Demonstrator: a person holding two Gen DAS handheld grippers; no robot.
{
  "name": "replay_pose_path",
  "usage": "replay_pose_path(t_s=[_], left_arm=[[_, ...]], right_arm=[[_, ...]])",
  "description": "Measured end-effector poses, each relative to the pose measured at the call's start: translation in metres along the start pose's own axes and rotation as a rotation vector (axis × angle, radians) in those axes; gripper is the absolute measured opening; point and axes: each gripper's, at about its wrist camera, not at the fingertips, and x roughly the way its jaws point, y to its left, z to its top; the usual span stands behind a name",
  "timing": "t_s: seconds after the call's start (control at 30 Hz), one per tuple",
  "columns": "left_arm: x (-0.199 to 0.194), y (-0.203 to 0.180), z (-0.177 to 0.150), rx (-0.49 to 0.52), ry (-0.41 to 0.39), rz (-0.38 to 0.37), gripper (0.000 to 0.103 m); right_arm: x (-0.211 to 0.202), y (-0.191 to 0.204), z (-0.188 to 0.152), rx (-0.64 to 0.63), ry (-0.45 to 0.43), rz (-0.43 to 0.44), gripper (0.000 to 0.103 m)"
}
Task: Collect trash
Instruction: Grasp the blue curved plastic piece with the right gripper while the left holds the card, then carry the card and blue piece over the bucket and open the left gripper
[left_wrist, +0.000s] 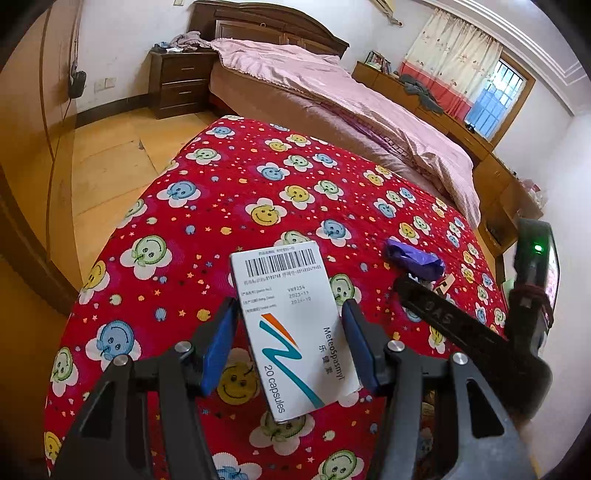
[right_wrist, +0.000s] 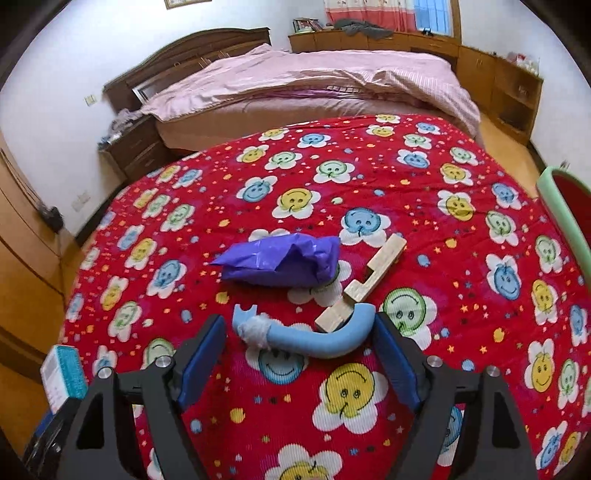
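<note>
A white medicine box (left_wrist: 293, 326) marked "20 capsules" lies on the red smiley-face cloth (left_wrist: 229, 192), between the open jaws of my left gripper (left_wrist: 290, 314); the pads stand apart from its sides. A crumpled purple bag (left_wrist: 415, 258) lies to its right, also in the right wrist view (right_wrist: 284, 260). My right gripper (right_wrist: 300, 330) is open around a curved blue foam tube (right_wrist: 317, 334) with a frayed white end. A notched wooden block (right_wrist: 364, 284) lies just beyond the tube. The box also shows at the left edge of the right wrist view (right_wrist: 62, 373).
A bed with a pink quilt (right_wrist: 314, 77) stands behind the cloth-covered surface. A dark nightstand (left_wrist: 181, 81) and wooden cabinets (right_wrist: 491, 81) line the walls. A green-rimmed red container (right_wrist: 569, 206) sits at the right edge. The right gripper's body (left_wrist: 480, 325) shows in the left wrist view.
</note>
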Motion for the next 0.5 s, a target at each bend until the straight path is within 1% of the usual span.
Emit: replay_pose_path(t_s=[0.03, 0.07, 0.1, 0.17, 0.3, 0.5], left_arm=[[0.000, 0.000, 0.000, 0.001, 0.000, -0.001, 0.058], [0.000, 0.000, -0.001, 0.001, 0.001, -0.002, 0.058], [-0.001, -0.001, -0.001, 0.001, 0.000, -0.004, 0.058], [-0.004, -0.002, -0.001, 0.004, -0.002, -0.005, 0.058], [-0.008, -0.008, -0.002, 0.017, -0.004, -0.014, 0.058], [-0.018, -0.028, -0.003, 0.049, -0.009, -0.046, 0.058]], right_arm=[[0.001, 0.002, 0.000, -0.011, -0.002, -0.026, 0.076], [0.001, 0.005, -0.001, -0.022, -0.007, -0.054, 0.076], [0.001, 0.005, -0.001, -0.021, -0.011, -0.055, 0.076], [-0.001, 0.000, -0.002, -0.012, -0.010, -0.030, 0.076], [-0.016, -0.013, -0.005, 0.018, 0.002, 0.057, 0.076], [-0.054, -0.038, -0.006, 0.037, -0.035, 0.131, 0.076]])
